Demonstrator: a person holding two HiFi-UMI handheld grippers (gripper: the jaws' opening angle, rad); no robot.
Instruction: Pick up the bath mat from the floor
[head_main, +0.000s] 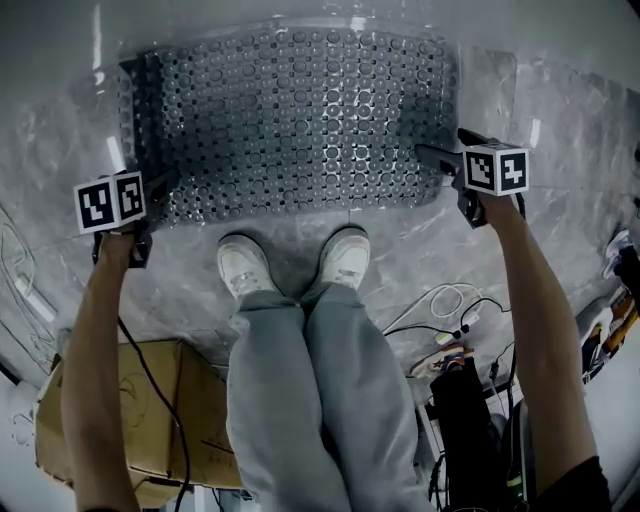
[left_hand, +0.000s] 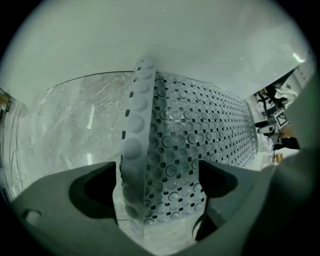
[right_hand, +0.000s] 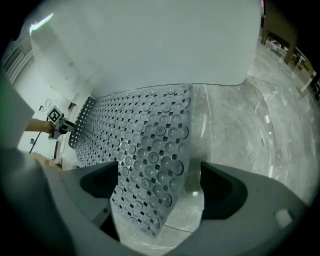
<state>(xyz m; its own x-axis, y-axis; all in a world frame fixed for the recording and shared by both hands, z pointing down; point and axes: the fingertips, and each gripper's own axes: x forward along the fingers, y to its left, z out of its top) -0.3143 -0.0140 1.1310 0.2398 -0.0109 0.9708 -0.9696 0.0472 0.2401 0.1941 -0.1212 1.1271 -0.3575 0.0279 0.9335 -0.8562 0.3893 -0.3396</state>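
Note:
The bath mat (head_main: 290, 120) is a clear grey sheet covered in round suction cups and small holes, lying on the marble floor ahead of the person's feet. In the head view my left gripper (head_main: 160, 187) is at the mat's near left corner and my right gripper (head_main: 436, 163) at its near right edge. In the left gripper view the mat's (left_hand: 200, 130) side edge curls upright between the open jaws of the left gripper (left_hand: 157, 180), touching neither pad. In the right gripper view a raised corner of the mat (right_hand: 145, 145) stands between the open jaws of the right gripper (right_hand: 159, 185).
The person's white shoes (head_main: 245, 265) and grey trouser legs stand just behind the mat. A cardboard box (head_main: 150, 420) sits at the lower left, and cables and gear (head_main: 455, 345) at the lower right. A white curved wall (left_hand: 165, 40) rises beyond the mat.

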